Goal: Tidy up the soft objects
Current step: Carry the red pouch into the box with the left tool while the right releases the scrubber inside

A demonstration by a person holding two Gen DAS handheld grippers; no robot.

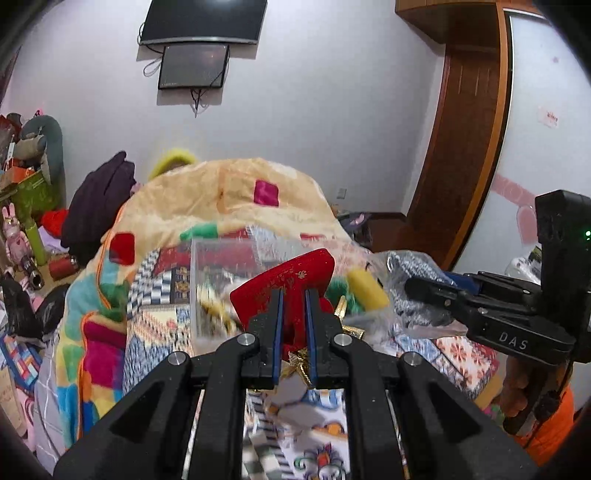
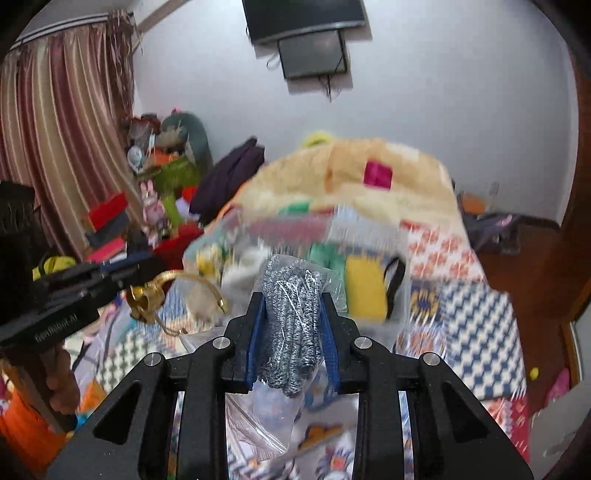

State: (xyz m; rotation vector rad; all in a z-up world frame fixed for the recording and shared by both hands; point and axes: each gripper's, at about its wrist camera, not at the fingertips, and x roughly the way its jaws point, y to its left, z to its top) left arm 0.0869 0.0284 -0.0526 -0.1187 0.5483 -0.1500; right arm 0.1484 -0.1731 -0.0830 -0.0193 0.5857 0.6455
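Left gripper (image 1: 294,295): jaws clenched on a red pouch (image 1: 286,286) w/ gold print; the pouch sticks out fwd and up-left past the jaw tips. A gold ribbon bit (image 1: 297,363) shows between the jaws lower down, nr the base. In the right wrist view the same gripper (image 2: 138,273) sits off to the left w/ a gold cord and ornament (image 2: 146,295) hanging at its tips; the red pouch isn't clear there.

Right gripper (image 2: 293,295): jaws grasping a grey-white knit bundle (image 2: 291,325) wrapped in a clear plastic bag (image 2: 255,424), bag tail hanging below the jaws. Bundle fills the gap, standing roughly upright between the blue pads. From the left wrist view, the right gripper (image 1: 412,286) comes in from the right, the grey knit (image 1: 413,273) at its tips.

Just ahead of both: clear plastic box (image 1: 207,266) on the bed, w/ soft things inside or beside it – yellow piece (image 2: 365,291), green piece (image 2: 327,260); blur, can't tell which are inside. Under everything, patterned bedspread (image 2: 476,314), blue-white checks and orange motifs.

Beyond the box: heaped cream blanket (image 1: 207,199) w/ coloured squares, dark purple garment (image 1: 99,199) to its left. Far: white wall, wall-mounted TV (image 1: 203,20), smaller screen (image 1: 194,66) under it. Striped curtain (image 2: 62,140) far left, wooden door frame (image 1: 469,147) far right.
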